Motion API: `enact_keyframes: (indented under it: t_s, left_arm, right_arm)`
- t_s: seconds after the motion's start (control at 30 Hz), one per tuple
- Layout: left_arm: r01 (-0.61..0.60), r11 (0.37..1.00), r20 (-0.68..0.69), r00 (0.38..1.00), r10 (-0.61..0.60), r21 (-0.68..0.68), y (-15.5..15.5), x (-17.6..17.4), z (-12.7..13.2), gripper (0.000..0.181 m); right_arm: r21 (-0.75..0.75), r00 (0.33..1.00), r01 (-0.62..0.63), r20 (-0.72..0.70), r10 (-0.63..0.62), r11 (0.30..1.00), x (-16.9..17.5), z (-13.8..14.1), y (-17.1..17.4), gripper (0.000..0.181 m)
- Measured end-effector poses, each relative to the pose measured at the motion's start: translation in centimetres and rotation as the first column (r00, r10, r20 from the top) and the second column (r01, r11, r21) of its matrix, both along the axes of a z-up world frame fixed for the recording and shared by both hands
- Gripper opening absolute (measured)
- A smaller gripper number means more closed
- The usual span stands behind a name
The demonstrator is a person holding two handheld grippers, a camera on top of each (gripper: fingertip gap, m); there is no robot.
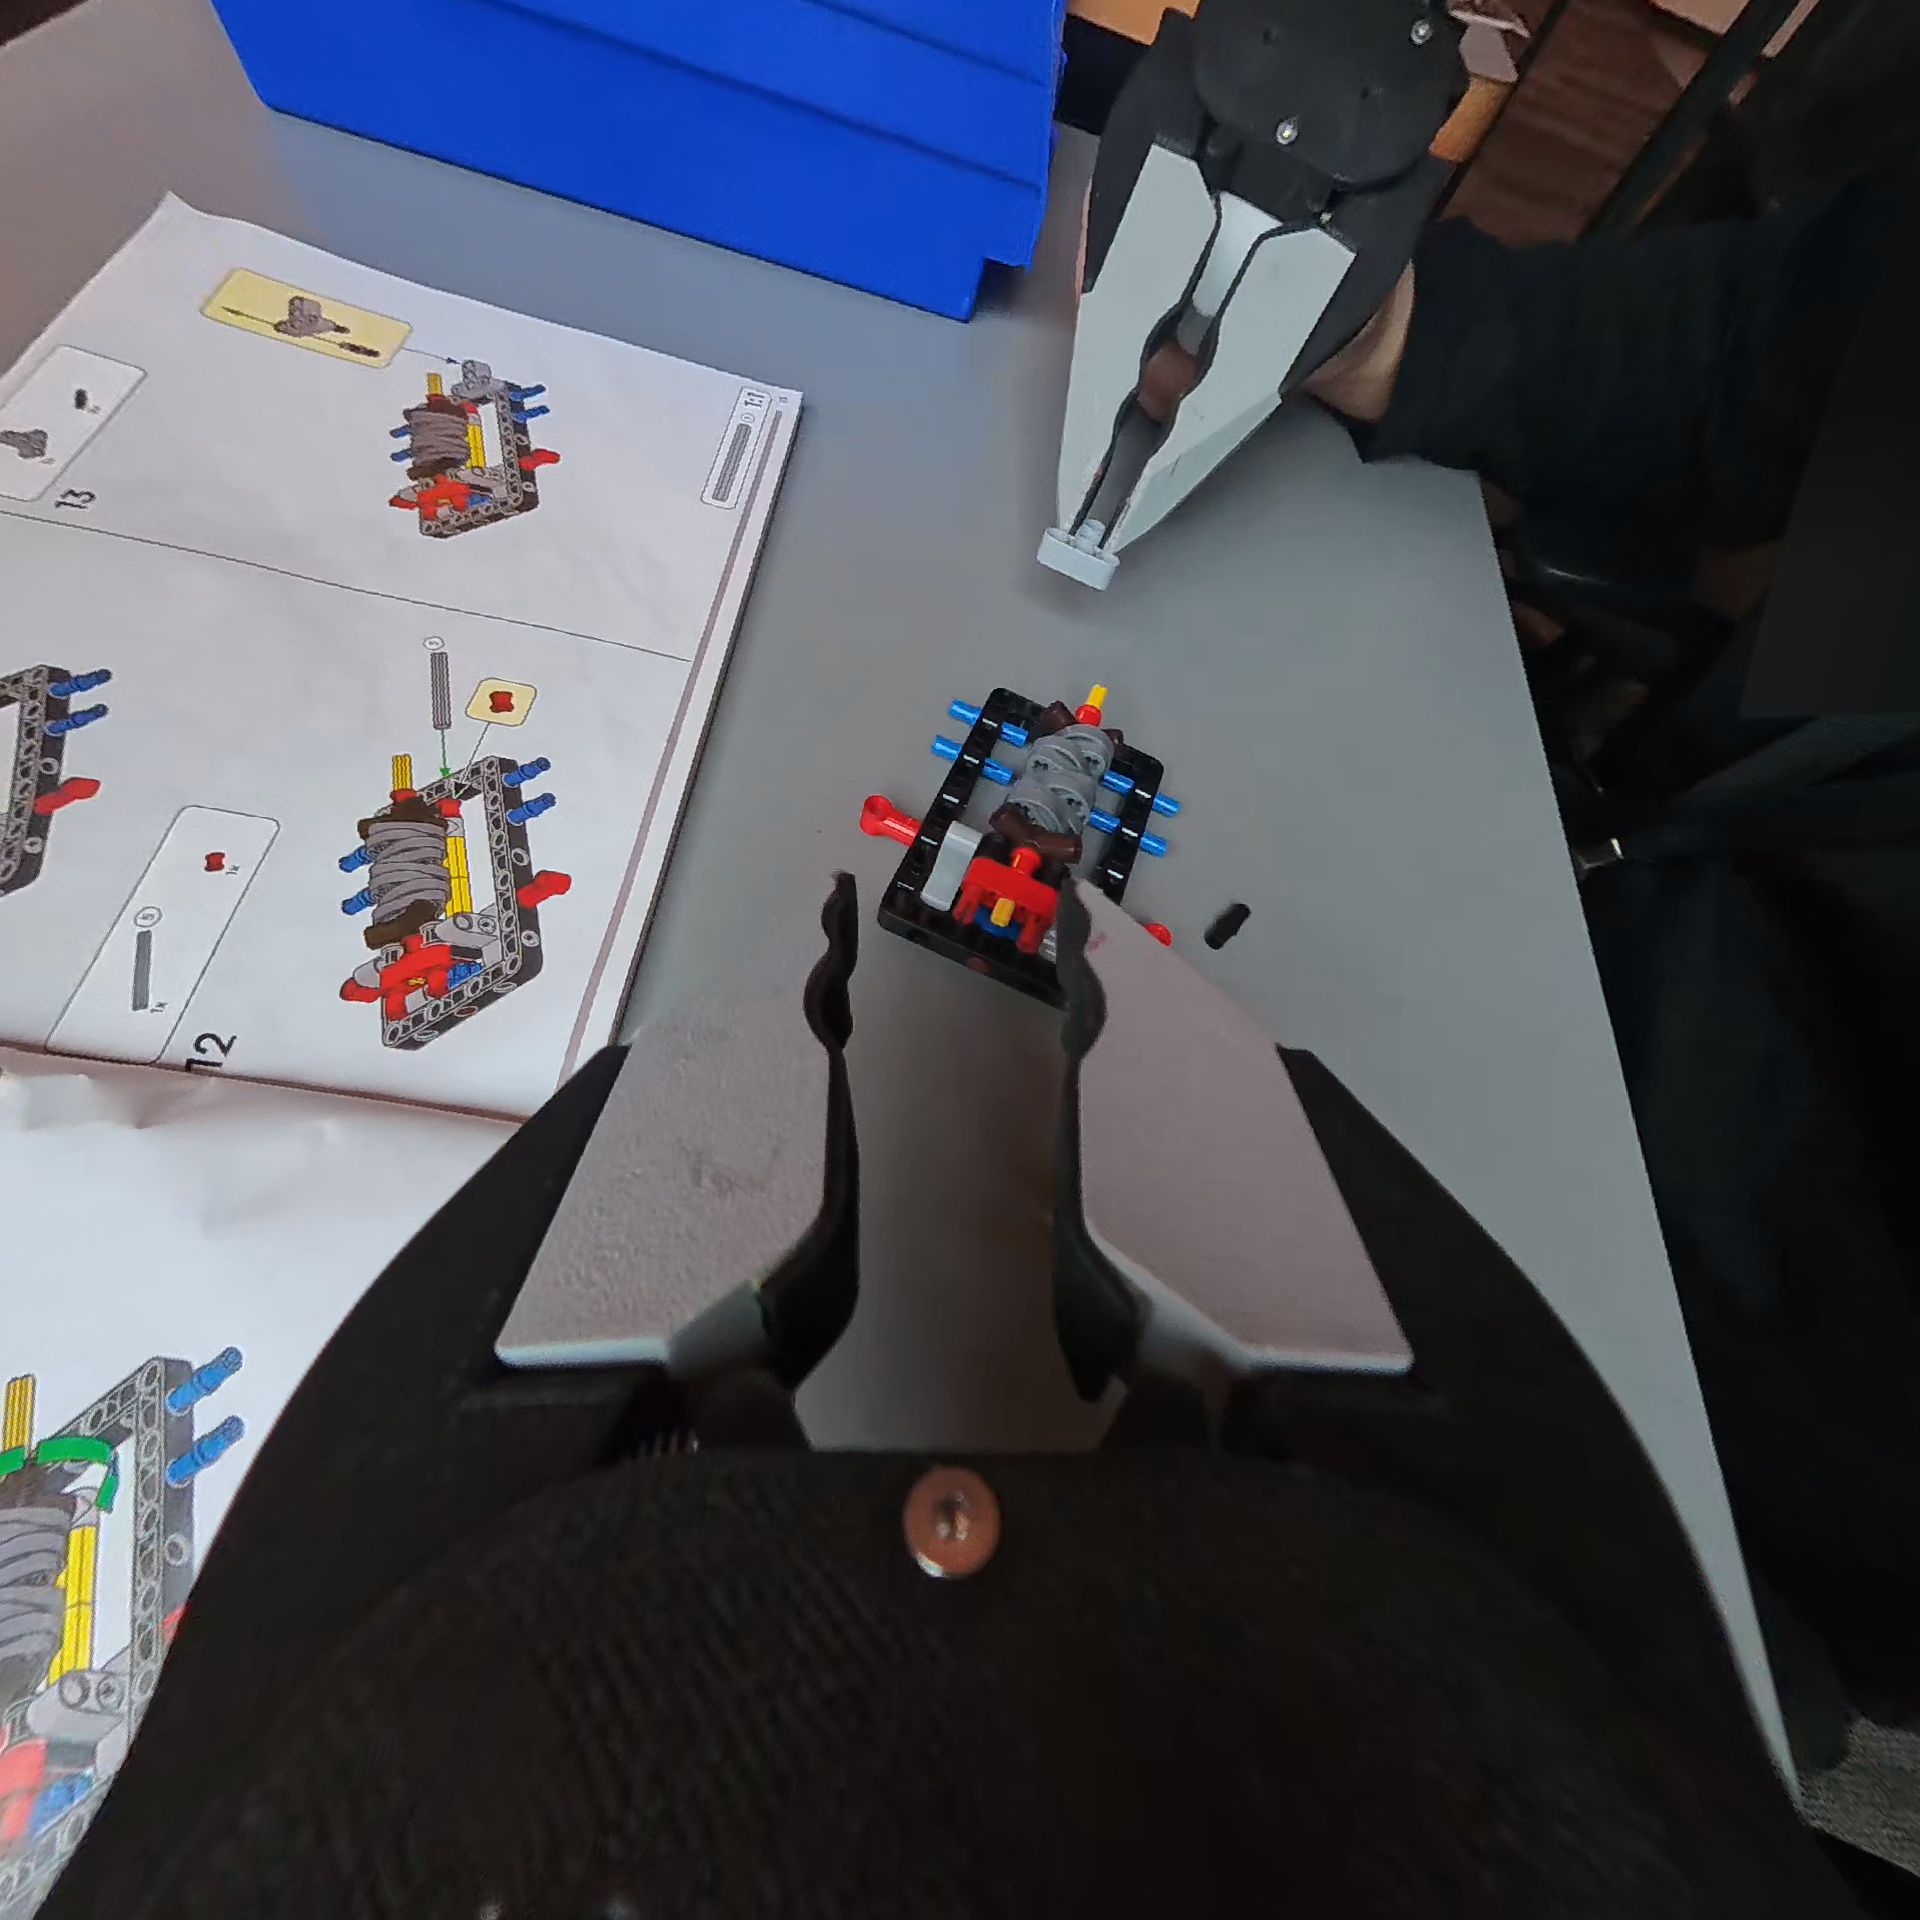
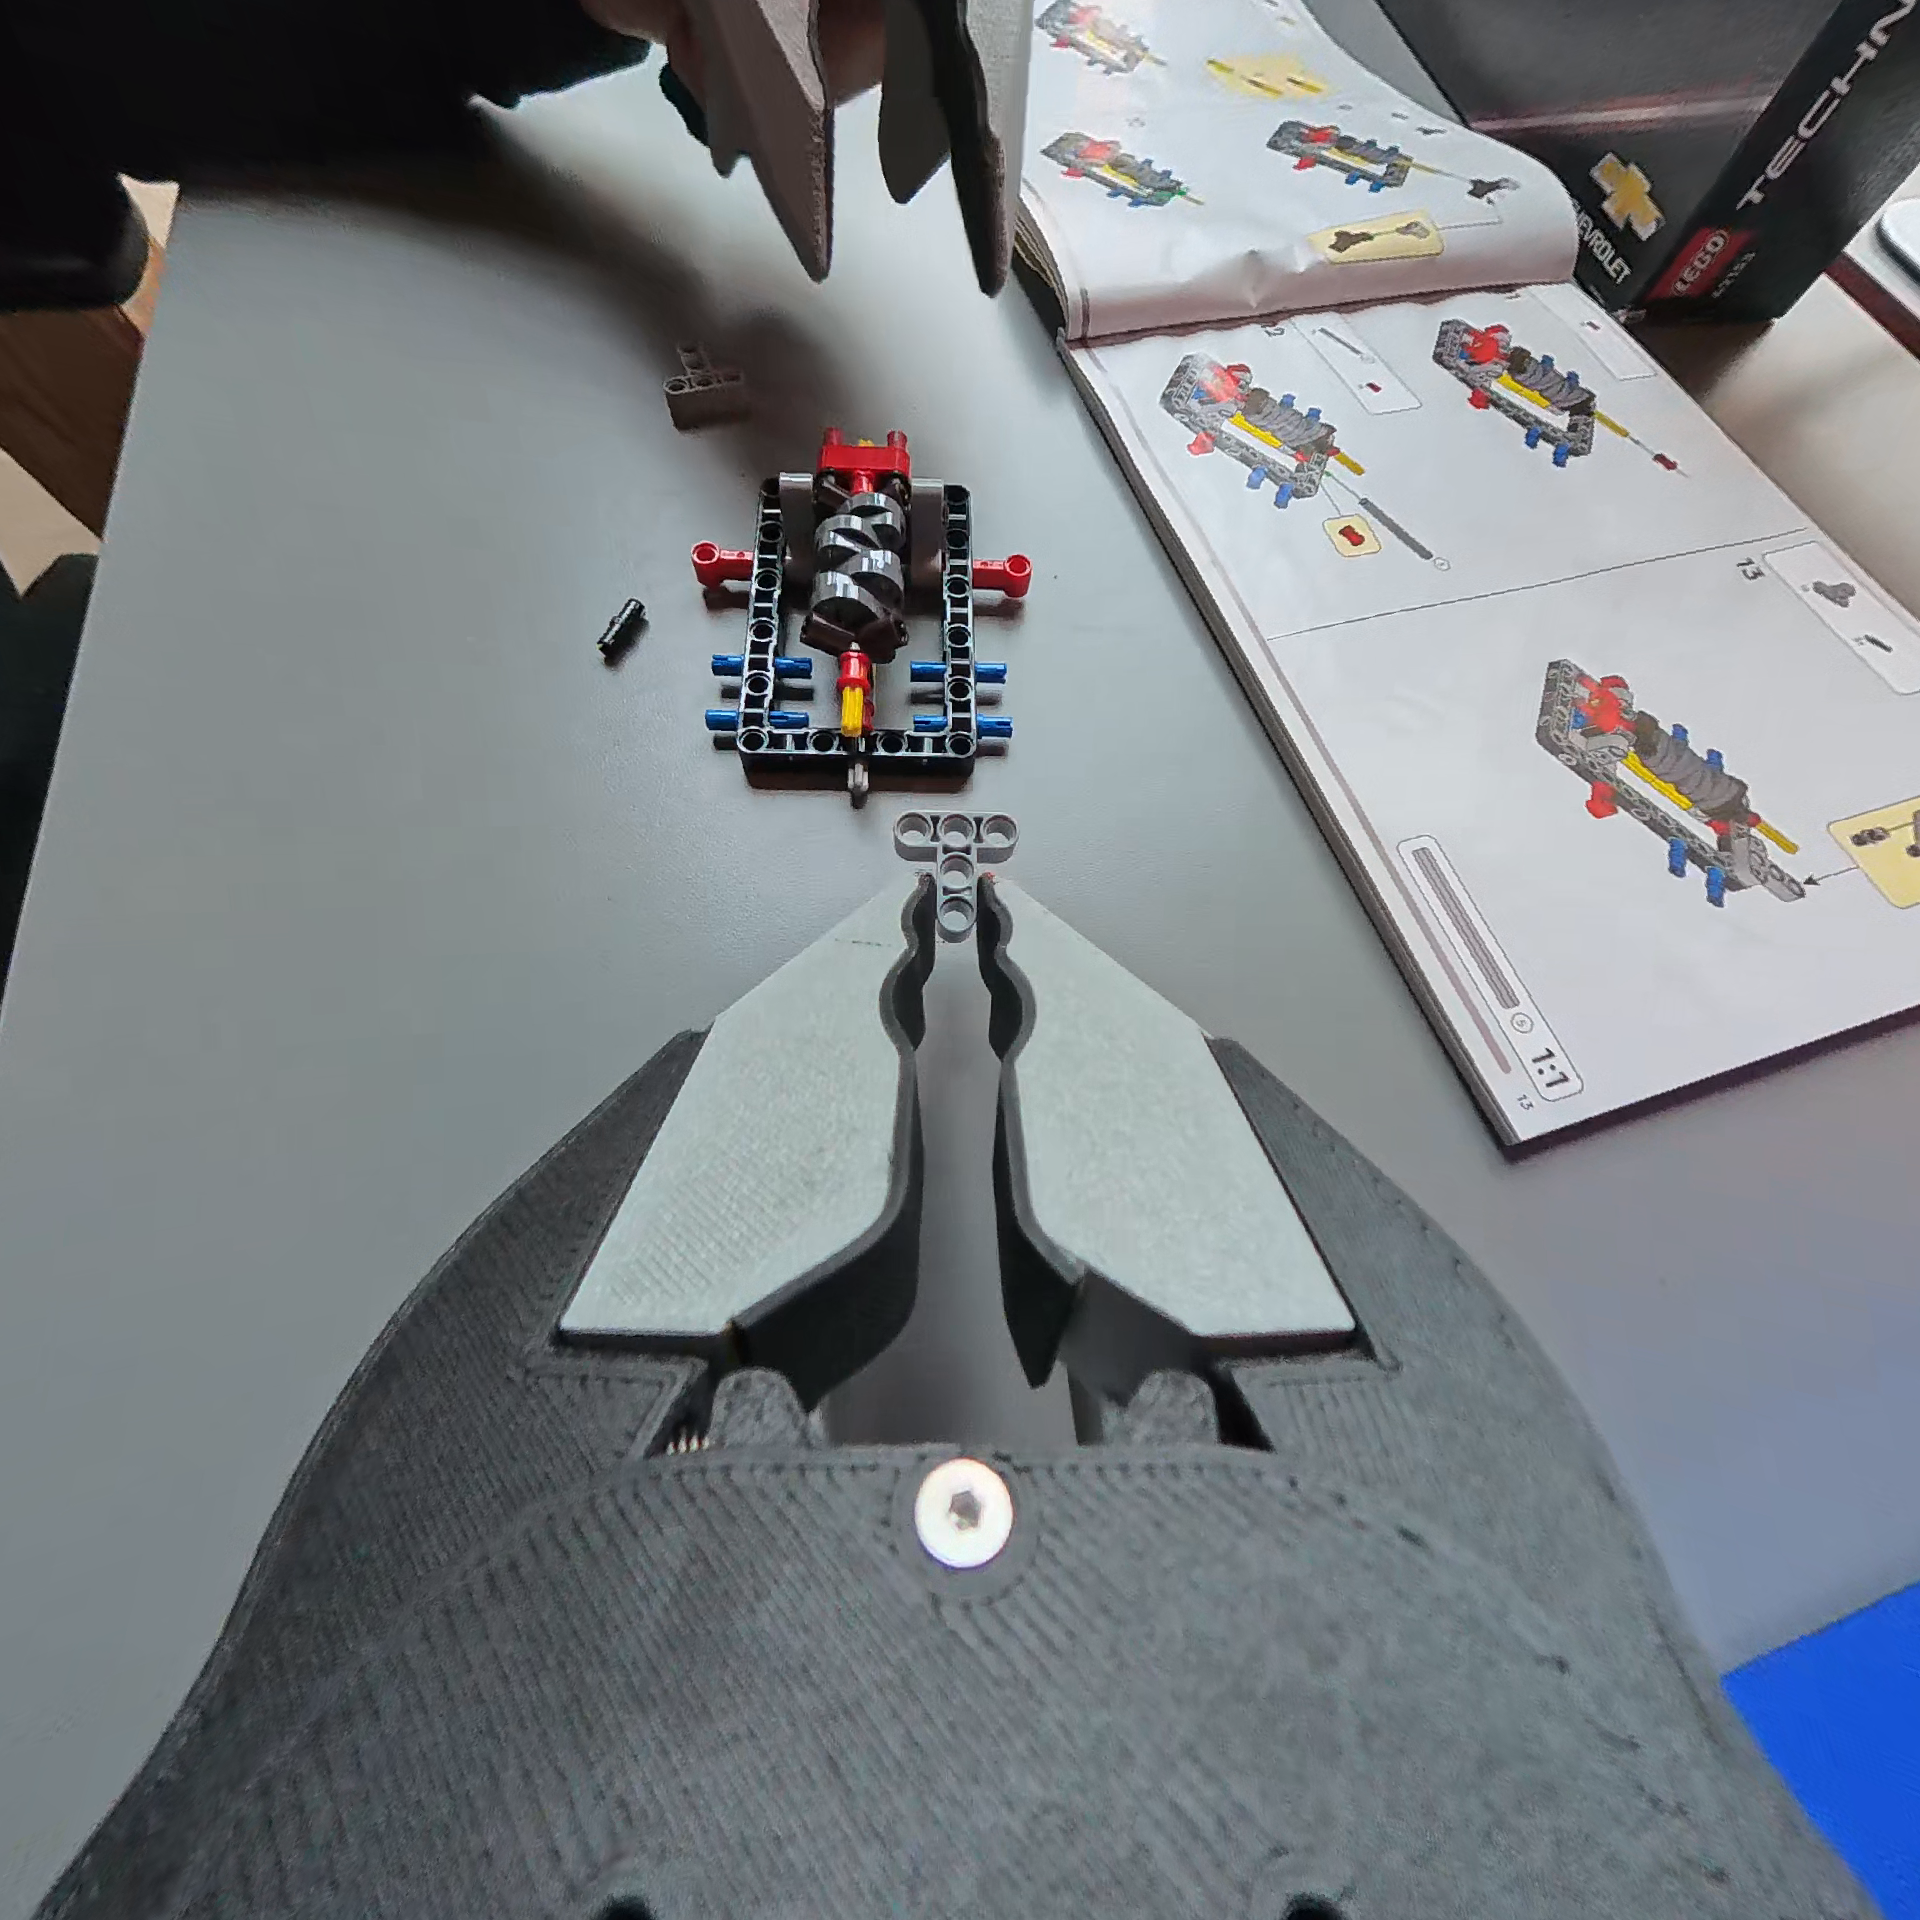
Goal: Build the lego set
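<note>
Lego frame (image 2: 860,613) flat on worktop (image 2: 416,935). Right tool (image 2: 956,883) pinching grey T-piece (image 2: 956,852); left tool (image 1: 956,904) spread, empty. Next: likely seat the T-piece on the frame's end axle, left steadying.

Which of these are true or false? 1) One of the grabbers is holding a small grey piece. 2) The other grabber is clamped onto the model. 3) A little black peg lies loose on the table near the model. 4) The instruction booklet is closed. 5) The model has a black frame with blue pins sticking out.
1) True: the right gripper pinches a grey T-shaped piece by its stem.
2) False: the left gripper is open and empty, just short of the model.
3) True: a black peg lies on the table beside it.
4) False: the booklet lies open.
5) True: blue pins stick out of the black frame.
</note>
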State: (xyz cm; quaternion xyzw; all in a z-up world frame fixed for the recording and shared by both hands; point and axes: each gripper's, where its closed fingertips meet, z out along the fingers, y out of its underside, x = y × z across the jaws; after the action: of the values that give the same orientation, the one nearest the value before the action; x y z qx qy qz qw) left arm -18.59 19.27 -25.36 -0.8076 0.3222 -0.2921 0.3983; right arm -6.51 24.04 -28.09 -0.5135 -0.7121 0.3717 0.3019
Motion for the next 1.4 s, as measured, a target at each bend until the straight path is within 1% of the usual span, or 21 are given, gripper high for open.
enact_keyframes:
  t_s: [0.2, 0.37, 0.53, 0.63, 0.83, 1.0, 1.4]
  left_arm:
    - [-0.018, 1.000, -0.035, 0.999, 0.018, -0.019, 0.3, -0.3, -0.9, 0.035]
    - [-0.042, 0.999, -0.072, 0.997, 0.041, -0.015, 0.4, -0.9, -1.3, 0.033]
    - [-0.036, 0.999, -0.086, 0.996, 0.036, 0.004, -0.3, -1.2, -0.4, 0.033]
    - [-0.049, 0.998, -0.084, 0.995, 0.051, 0.025, -0.2, -1.4, -0.1, 0.029]
    - [-0.075, 0.997, -0.076, 0.994, 0.078, 0.033, 0.3, -1.3, -0.2, 0.026]
    - [-0.070, 0.998, -0.119, 0.990, 0.070, 0.002, 0.3, -1.4, -1.6, 0.028]
    - [-0.075, 0.997, -0.105, 0.992, 0.073, -0.018, 0.4, -0.7, -2.2, 0.025]
  right_arm:
    - [0.066, 0.997, -0.036, 0.068, 0.032, 0.997, 0.0, -1.3, -0.8, 0.004]
    - [0.052, 0.996, -0.062, 0.062, 0.059, 0.997, -0.1, -1.1, -1.4, 0.004]
    - [0.034, 0.996, -0.079, 0.050, 0.077, 0.996, 0.0, -0.8, -1.6, 0.004]
    - [0.033, 0.995, -0.090, 0.045, 0.088, 0.995, 0.0, -0.8, -1.8, 0.004]
    - [0.027, 0.996, -0.084, 0.032, 0.083, 0.996, 0.0, -0.5, -1.7, 0.004]
    - [0.014, 0.996, -0.081, 0.033, 0.080, 0.997, 0.0, -0.5, -1.6, 0.004]
    - [0.007, 0.998, -0.057, 0.032, 0.057, 0.998, 0.1, -0.5, -1.2, 0.004]
